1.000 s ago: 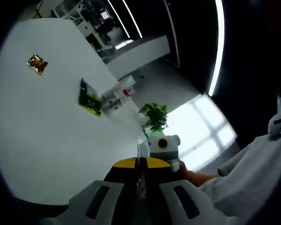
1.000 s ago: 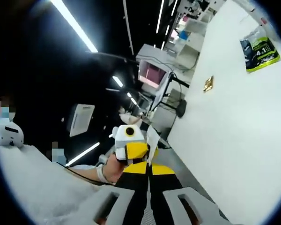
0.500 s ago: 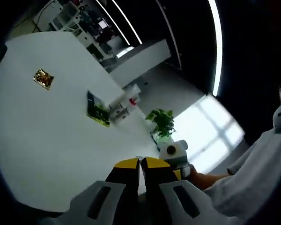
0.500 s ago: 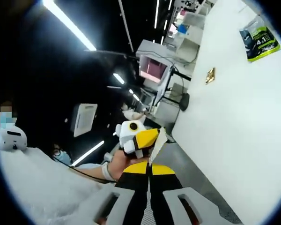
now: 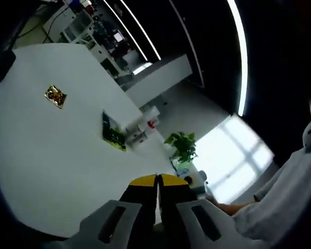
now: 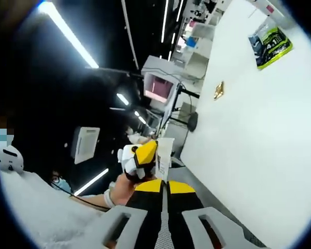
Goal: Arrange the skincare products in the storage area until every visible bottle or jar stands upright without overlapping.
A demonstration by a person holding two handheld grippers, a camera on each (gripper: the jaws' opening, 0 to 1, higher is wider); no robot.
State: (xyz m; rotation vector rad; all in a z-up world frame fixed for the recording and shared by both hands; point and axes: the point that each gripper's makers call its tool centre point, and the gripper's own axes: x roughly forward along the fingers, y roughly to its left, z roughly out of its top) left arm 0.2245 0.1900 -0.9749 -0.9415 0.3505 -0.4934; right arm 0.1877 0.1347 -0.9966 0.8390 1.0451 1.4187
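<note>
Both grippers are drawing back from the table (image 5: 52, 155); the left gripper (image 5: 156, 193) and right gripper (image 6: 165, 193) are shut, each pinching a thin white slip. The skincare bottles (image 5: 142, 124) are sitting far across the table beside a green packet (image 5: 113, 136), well apart from both grippers, so arranging is not yet starting.

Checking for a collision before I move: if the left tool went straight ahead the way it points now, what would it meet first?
Probably the bare white table. The left tool, shut, points across it toward the green packet and white bottles at the far edge; depth is unclear.
</note>
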